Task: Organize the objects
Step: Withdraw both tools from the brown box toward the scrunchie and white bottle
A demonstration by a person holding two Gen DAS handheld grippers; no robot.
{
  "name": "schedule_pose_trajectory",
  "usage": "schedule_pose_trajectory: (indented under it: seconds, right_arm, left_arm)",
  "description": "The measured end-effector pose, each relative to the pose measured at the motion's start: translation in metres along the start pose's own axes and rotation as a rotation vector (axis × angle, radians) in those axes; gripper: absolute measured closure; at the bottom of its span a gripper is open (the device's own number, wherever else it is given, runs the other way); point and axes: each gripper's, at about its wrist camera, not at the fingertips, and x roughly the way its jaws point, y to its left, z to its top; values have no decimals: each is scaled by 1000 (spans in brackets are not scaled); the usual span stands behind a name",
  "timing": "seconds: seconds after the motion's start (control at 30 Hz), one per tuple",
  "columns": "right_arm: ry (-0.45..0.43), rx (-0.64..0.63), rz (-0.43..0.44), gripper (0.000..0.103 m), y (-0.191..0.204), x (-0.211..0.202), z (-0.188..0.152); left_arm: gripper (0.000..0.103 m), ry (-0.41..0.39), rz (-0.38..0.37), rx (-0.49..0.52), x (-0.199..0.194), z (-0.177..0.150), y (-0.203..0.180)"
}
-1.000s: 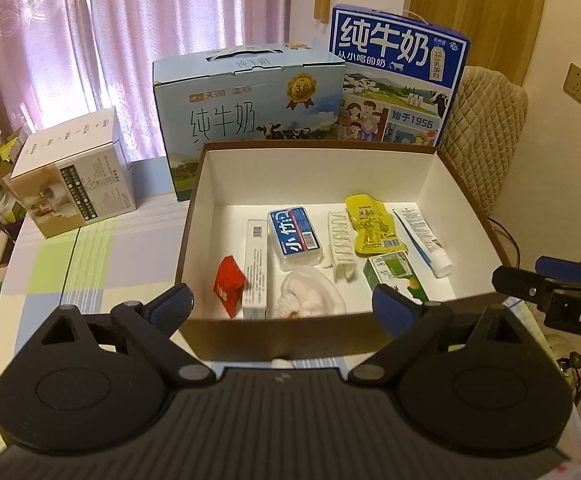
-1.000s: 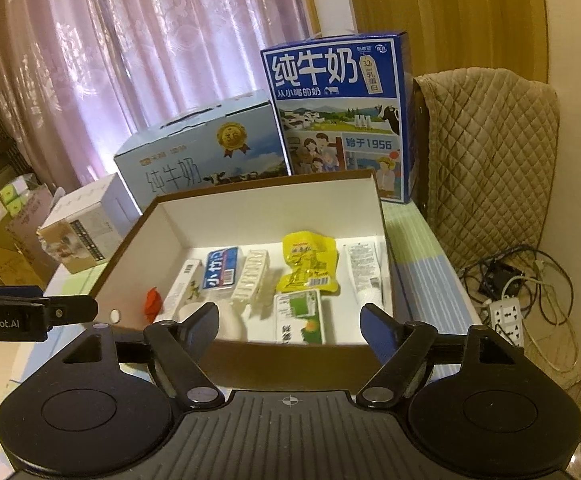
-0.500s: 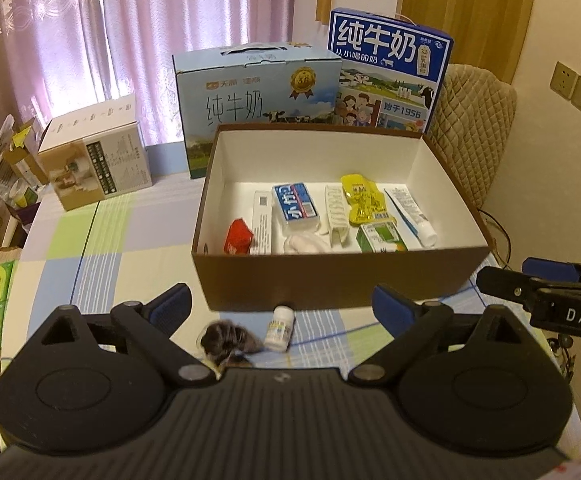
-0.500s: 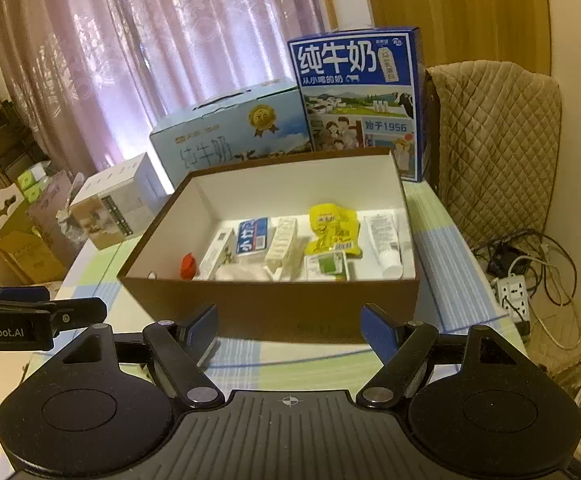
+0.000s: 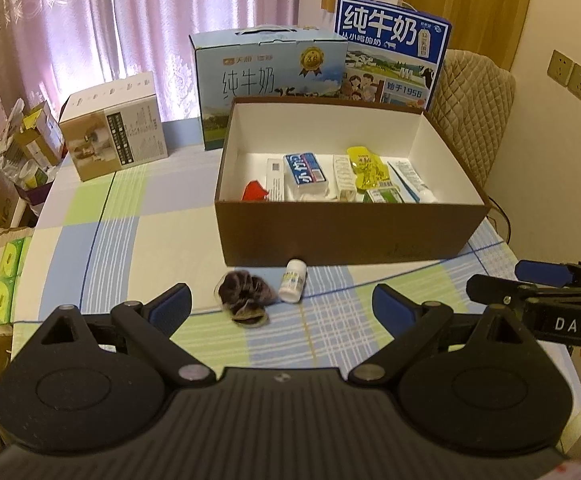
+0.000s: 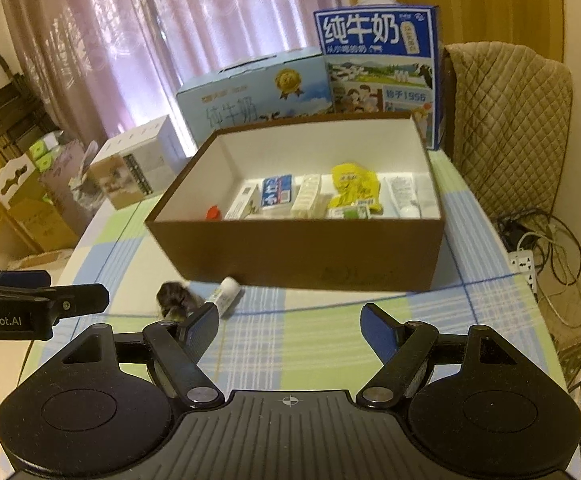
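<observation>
Bottle [image 5: 293, 286], small, white, lies on its side on the checked tablecloth [image 5: 130, 240], just in front of the brown box [image 5: 346, 232] near wall, cap end touching or nearly touching it. Long axis runs roughly from me toward the box, cap pointing at the box, tilted a bit right in my left view. Dark scrunchie [image 5: 244, 294] lies just left of the bottle, about touching it; in my right view it sits partly behind my left finger pad [image 6: 204, 322].

Box is open, white inside, holds a red packet [image 5: 255, 191], a blue-label pack [image 5: 305, 172], a yellow pouch [image 5: 366, 166], a green carton [image 5: 384, 195], a white tube [image 5: 410, 180]. Behind it stand two milk cartons, light blue [image 5: 266, 80] and dark blue [image 5: 392, 48]. White-and-tan carton [image 5: 114, 126] well off to the left. Quilted chair back [image 5: 474, 108] on the right.

Nothing between my grippers and the bottle except the scrunchie beside it.

Left gripper [image 5: 281, 306] held low over the near table edge, aimed at the box, fingers spread wide, empty. Right gripper [image 6: 289, 325] alongside it, same heading, fingers spread wide, empty. Each gripper's finger edges into the other's view from the side.
</observation>
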Motion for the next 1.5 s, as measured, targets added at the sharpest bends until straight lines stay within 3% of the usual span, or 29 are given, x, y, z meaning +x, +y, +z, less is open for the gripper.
schedule_pose_trajectory:
  seconds: [0.8, 1.5]
  right_arm:
    - [130, -7, 8, 28, 22, 26, -43]
    - [218, 22, -14, 28, 15, 70, -52]
  left_arm:
    - [8, 90, 21, -22, 6, -42, 18]
    - [8, 183, 40, -47, 49, -53, 35]
